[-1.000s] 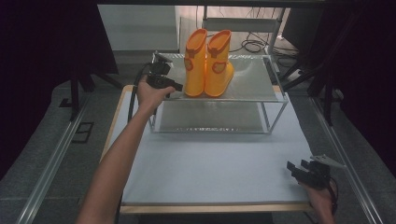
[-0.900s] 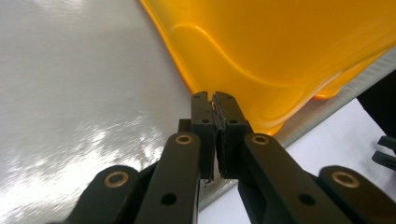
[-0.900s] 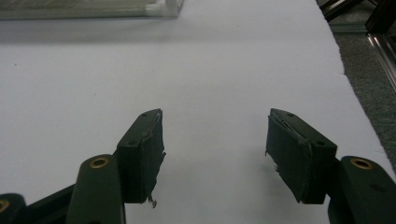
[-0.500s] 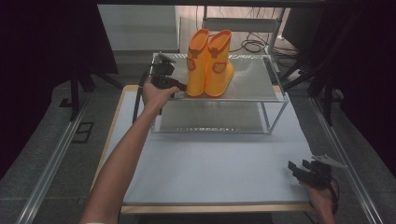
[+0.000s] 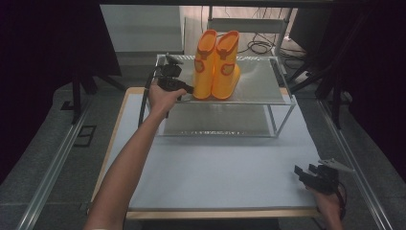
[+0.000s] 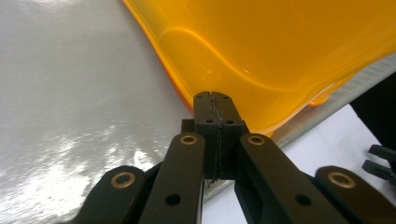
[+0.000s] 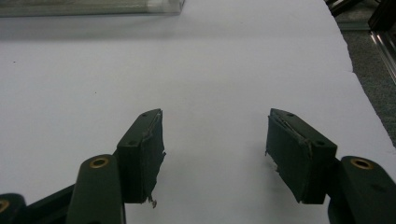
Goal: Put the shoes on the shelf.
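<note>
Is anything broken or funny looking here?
Yes. The pads of the right gripper look frayed, with torn edges and a scrap hanging off one pad. The orange boots stand upright and tidy on the shelf.

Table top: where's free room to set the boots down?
The white table top is bare between the rack's front edge and the near edge, left of the right gripper. Crowded: the rack's top shelf left half, with the boots and left gripper.

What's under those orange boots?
The boots stand on the top shelf of a metal rack. Below it a lower shelf shows through the frame, bare where visible; the part right under the boots is hidden by the top shelf.
</note>
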The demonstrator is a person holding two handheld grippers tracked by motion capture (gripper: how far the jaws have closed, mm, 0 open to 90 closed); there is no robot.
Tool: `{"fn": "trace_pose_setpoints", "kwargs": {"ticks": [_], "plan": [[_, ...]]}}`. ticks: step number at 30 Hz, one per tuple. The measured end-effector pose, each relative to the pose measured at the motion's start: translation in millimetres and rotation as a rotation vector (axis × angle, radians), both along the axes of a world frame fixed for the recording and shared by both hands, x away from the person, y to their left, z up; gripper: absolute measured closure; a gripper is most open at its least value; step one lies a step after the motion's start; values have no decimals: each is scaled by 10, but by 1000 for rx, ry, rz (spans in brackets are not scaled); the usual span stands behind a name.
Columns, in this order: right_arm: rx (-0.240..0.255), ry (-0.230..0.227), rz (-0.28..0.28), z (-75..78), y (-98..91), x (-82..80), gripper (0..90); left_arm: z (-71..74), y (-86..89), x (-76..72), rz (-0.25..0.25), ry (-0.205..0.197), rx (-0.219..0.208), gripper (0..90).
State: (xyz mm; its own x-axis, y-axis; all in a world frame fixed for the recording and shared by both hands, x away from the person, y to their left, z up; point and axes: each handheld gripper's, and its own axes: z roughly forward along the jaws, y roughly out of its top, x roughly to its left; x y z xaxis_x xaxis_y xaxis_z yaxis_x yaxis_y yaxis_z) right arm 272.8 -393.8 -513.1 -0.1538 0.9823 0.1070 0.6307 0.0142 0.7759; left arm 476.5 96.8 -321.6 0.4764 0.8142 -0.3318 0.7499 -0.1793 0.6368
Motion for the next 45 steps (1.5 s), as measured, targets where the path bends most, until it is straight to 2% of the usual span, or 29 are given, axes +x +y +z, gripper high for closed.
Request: {"fn": "trace_pose_setpoints", "kwargs": {"ticks": [23,29,32,38,45], "plan": [[1,-6,3,13,-5,-3,364,19,-388,-11,-55,5,-31,900],[2,-6,2,17,-17,-7,363,21,-326,-19,-58,-1,-38,896],[2,-9,1,22,-23,-8,363,36,-275,-31,-54,-12,-53,860],[3,-8,0,23,-24,-10,363,109,-196,-113,-64,-41,-18,804],[1,-7,5,19,-10,-9,363,145,-3,-276,-76,-65,-9,745]]}}
